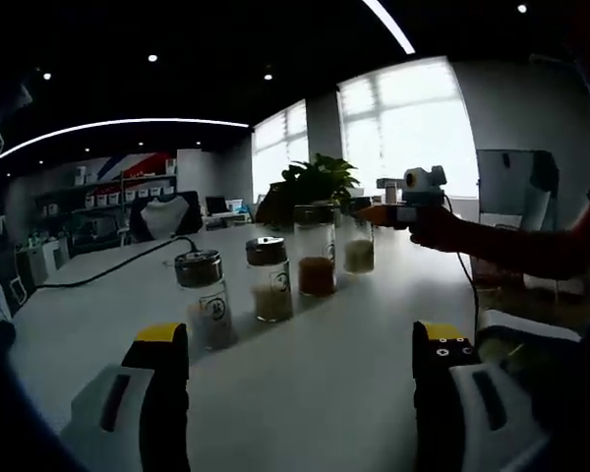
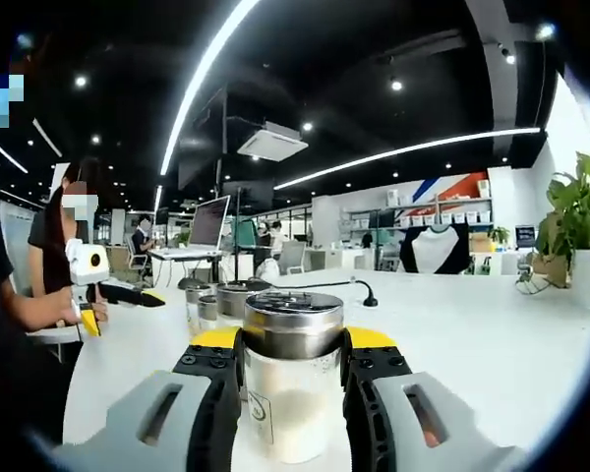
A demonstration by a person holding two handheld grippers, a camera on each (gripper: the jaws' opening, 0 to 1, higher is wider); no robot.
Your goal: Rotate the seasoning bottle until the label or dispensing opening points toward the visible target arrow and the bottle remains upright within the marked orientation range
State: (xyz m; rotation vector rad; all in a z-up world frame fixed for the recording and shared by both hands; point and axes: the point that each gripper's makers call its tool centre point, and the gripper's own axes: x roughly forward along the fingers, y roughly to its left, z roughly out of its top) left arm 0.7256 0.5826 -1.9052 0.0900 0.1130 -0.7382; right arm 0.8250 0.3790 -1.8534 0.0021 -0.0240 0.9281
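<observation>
Four glass seasoning bottles with metal lids stand in a row on the white table (image 1: pixel 374 334): the nearest (image 1: pixel 205 300) and the second (image 1: pixel 270 278) hold pale grains, the third (image 1: pixel 316 258) brown powder, and the farthest (image 1: pixel 359 244) pale grains. My left gripper (image 1: pixel 300 344) is open in front of the row, jaws wide apart with nothing between them. My right gripper (image 1: pixel 372 211), held by a hand, reaches in from the right at the farthest bottle. In the right gripper view, my right gripper (image 2: pixel 293 339) is shut on that upright bottle (image 2: pixel 293 403). The left gripper (image 2: pixel 118 293) shows at the left.
A potted plant (image 1: pixel 320 182) and a monitor (image 1: pixel 516 187) stand behind the row. A black cable (image 1: pixel 128 261) runs across the table's left side. Other bottles (image 2: pixel 221 300) stand behind the held one. A person's arm (image 1: pixel 531 251) crosses from the right.
</observation>
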